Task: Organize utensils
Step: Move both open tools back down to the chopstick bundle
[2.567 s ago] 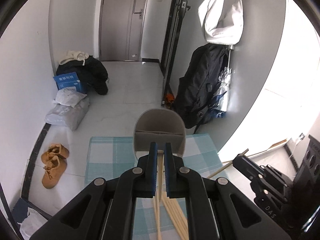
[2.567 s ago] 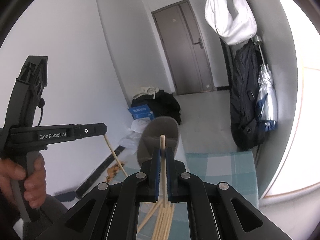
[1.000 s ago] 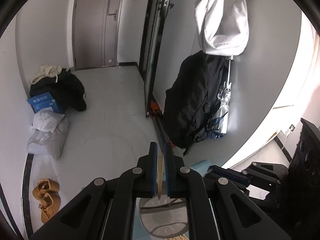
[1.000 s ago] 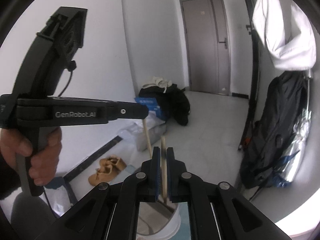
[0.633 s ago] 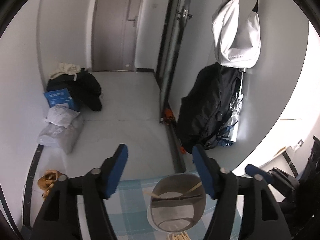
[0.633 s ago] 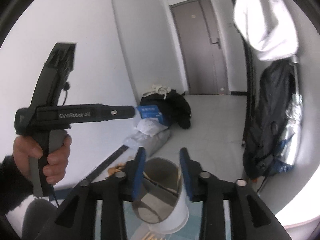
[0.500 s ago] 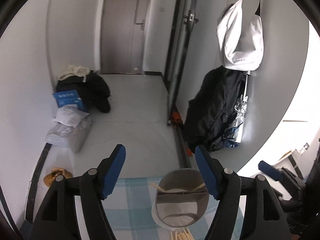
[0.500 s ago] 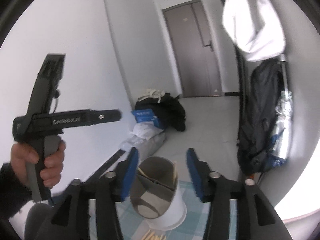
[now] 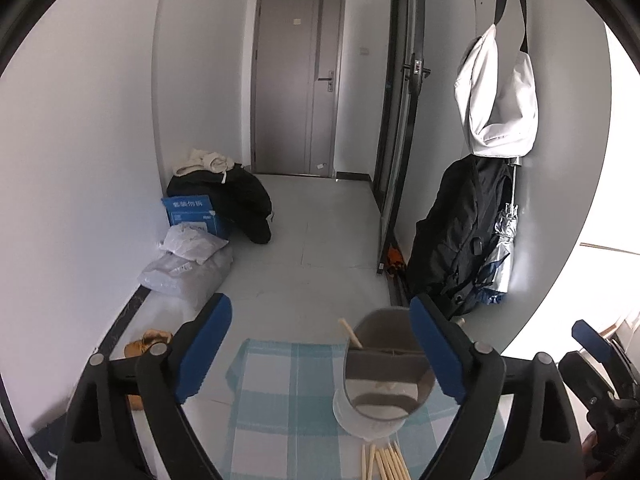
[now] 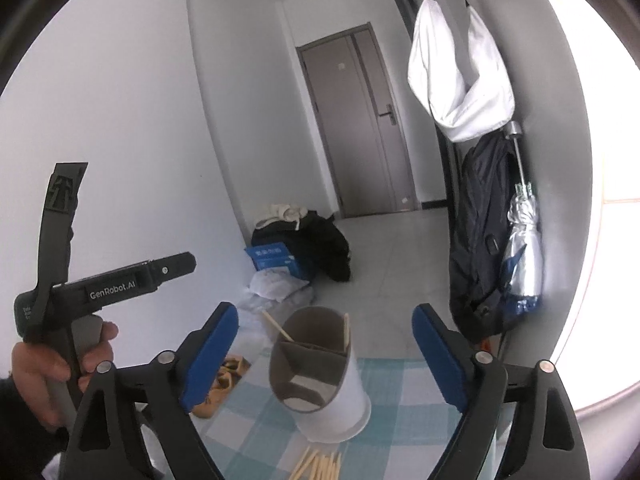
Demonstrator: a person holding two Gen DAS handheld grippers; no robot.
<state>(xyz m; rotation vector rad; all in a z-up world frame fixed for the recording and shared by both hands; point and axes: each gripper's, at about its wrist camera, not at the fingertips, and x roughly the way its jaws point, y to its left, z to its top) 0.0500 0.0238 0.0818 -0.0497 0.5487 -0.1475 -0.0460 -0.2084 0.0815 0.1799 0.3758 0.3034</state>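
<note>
Looks like a home entryway to me. Grey front door [image 9: 296,80] at 12 o'clock, tiled floor [image 9: 320,248]. Coats [image 9: 232,196] and a blue box [image 9: 192,210] dumped in the corner at 10, shoes [image 9: 148,342] by the wall at 8. White bag [image 9: 496,92], backpack [image 9: 456,232] and folded umbrella [image 9: 502,256] hang at 2. I'm working over a checked cloth [image 9: 276,400] at 6.

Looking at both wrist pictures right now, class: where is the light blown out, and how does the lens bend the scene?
Left wrist view: the right edge burns out white, straight door frames bow, dark corners ring the picture; the utensil holder stays sharp. Right wrist view: glare again whitens the right side, the walls curve, and the chopsticks at the bottom edge are cropped.
</note>
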